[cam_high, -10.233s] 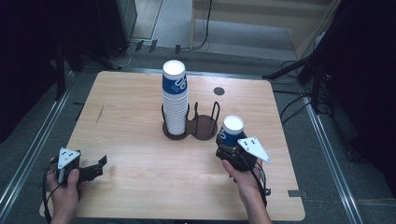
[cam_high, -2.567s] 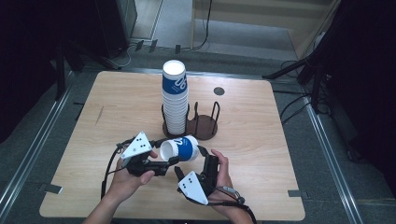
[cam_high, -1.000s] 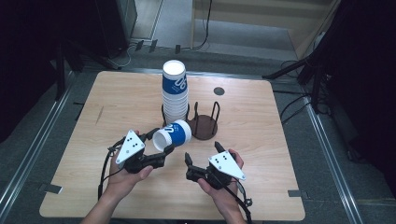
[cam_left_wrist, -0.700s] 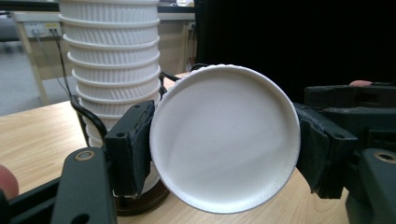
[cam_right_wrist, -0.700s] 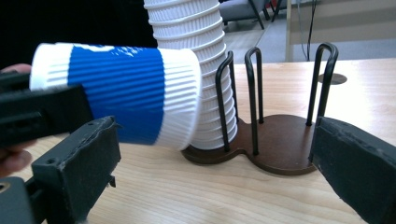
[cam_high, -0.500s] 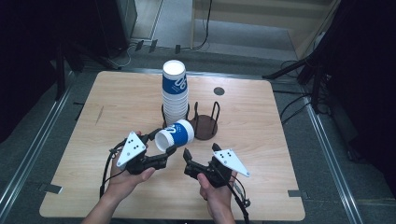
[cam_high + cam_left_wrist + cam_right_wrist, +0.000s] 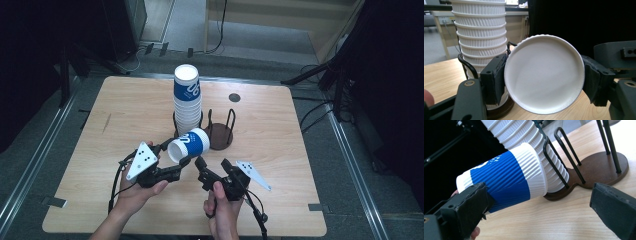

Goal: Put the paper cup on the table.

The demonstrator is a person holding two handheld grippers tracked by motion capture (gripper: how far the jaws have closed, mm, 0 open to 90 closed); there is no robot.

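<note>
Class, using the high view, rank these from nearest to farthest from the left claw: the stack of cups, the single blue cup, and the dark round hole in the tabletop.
1. The single blue cup, held on its side in the left claw.
2. The stack of cups, upright just behind it, mid-table.
3. The dark round hole, far side, to the right of the stack.

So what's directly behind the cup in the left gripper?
Behind the cup stands the cup stack in its wire holder. The cup's lid covers the holder's second ring and the table beyond.
</note>
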